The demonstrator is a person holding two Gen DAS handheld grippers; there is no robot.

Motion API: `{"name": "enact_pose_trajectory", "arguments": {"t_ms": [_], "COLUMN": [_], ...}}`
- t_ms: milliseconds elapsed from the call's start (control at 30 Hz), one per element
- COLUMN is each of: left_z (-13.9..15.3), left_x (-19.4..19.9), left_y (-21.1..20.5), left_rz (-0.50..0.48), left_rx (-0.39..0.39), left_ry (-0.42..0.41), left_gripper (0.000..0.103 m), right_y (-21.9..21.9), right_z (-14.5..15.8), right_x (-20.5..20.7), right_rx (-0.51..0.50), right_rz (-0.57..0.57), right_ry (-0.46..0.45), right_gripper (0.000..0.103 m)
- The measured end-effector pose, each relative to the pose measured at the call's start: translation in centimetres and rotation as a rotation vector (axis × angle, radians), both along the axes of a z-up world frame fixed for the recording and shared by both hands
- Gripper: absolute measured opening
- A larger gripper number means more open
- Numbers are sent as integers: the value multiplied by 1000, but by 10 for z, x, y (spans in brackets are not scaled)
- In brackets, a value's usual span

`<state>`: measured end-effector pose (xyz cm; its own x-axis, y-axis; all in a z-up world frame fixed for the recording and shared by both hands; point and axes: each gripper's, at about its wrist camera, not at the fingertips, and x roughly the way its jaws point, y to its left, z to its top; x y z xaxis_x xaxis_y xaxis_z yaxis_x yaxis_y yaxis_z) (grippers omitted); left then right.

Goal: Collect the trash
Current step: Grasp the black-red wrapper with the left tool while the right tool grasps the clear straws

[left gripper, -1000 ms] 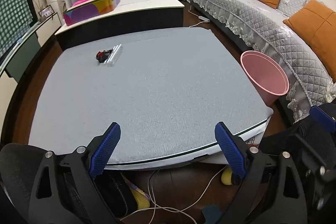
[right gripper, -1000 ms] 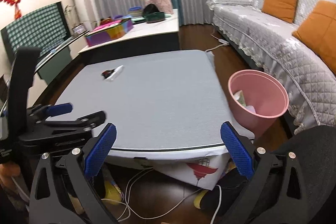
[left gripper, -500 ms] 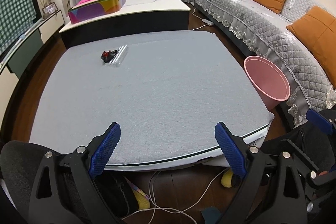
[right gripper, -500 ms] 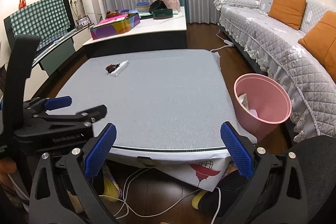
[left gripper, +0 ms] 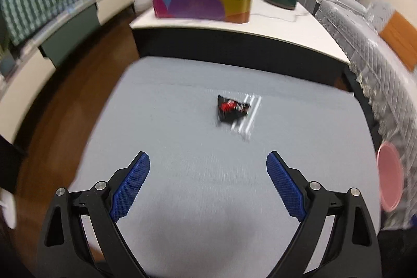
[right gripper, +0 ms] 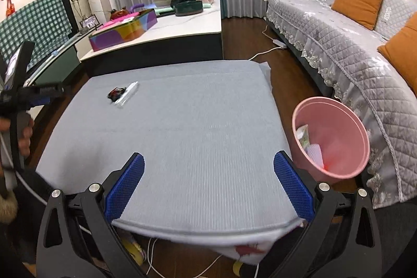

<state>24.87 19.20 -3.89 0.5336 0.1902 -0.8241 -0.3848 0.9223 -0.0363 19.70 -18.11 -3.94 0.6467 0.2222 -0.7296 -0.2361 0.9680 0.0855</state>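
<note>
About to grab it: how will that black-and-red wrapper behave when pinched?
The wrapper looks crumpled and thin, so probably light and floppy, likely to crush flat. Its glossy surface may slip. It lies against clear plastic, which might drag along.

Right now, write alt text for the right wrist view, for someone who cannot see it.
An open right gripper hovers over the near edge of a grey table where a black-and-red wrapper and a clear wrapper lie at the far left. A pink bin holding paper scraps stands on the floor to the right, beside a grey sofa.
</note>
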Motion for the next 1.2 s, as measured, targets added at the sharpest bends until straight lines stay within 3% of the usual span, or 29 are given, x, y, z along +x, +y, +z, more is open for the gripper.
{"name": "enact_pose_trajectory", "arguments": {"t_ms": [100,233,467,500,533,600,633,667,700,867,1100,1167,1200], "left_z": [-16,-47,-83,-87,-92,-99,-96,-94,-91,-79,-86,-87,-87], "left_x": [43,90,141,145,149,152,150,149,148,137,129,128,128], "left_y": [25,35,15,13,12,12,14,16,19,39,76,78,81], "left_rz": [28,4,-162,-174,-182,-201,-199,-201,-203,-135,-110,-99,-91], "left_rx": [-44,-109,-125,-117,-108,-118,-117,-125,-142,-140,-258,-257,-255], "left_ry": [39,70,162,173,185,210,185,170,164,130,124,126,131], "left_gripper": [79,78,78,74,58,41,29,10,0,0,0,8,21], "right_y": [14,37,68,74,79,87,92,97,105,145,215,231,242], "right_z": [-4,-10,-32,-35,-38,-40,-41,-42,-43,-53,-79,-84,-89], "right_x": [30,68,118,125,132,141,145,148,154,180,208,214,218], "right_rx": [-27,-76,-102,-104,-105,-106,-108,-110,-110,-71,-18,-7,-4], "right_rz": [13,46,80,86,93,105,112,120,131,181,250,250,259], "right_ry": [0,-7,30,37,40,39,37,35,35,73,178,204,225], "right_gripper": [98,98,98,98,98,98,98,98,98,98,98,98,98]}}
